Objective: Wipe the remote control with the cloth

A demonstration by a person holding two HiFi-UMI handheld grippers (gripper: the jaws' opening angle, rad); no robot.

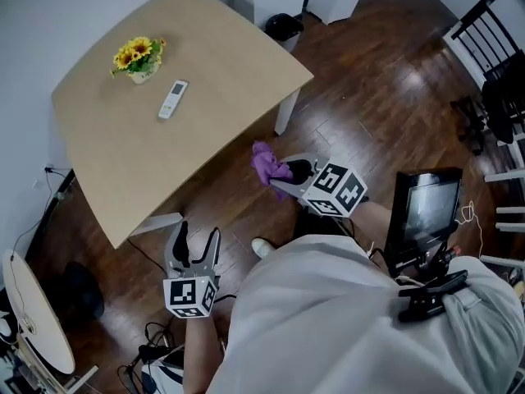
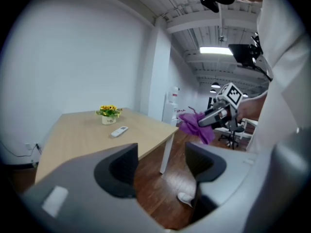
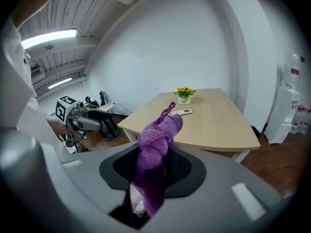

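Pale grey shirt (image 1: 328, 318) on the person's torso fills the lower right of the head view and hides whatever lies beneath it. On the wooden table (image 1: 123, 179) the white remote control (image 1: 173, 98) lies flat, just beside a small pot of yellow flowers (image 1: 139, 58) and well apart from both grippers; its buttons are too small to make out. The purple cloth (image 3: 154, 149) is pinched between the jaws of the right gripper (image 1: 289, 177), which hangs over the dark wooden floor (image 1: 369, 97) off the table's near corner. The cloth bunches up past the fingertips, and its lower end drops out of sight into the gripper's body. The left gripper (image 1: 199, 235) hangs off the table's near edge, its jaws partway apart with only floor showing between them. A white shoe (image 1: 262, 247) peeks out from under the shirt. At the right a dark screen (image 1: 426, 212) sits on a clamp, and a black chair (image 1: 492, 31) is cut off by the frame's edge.
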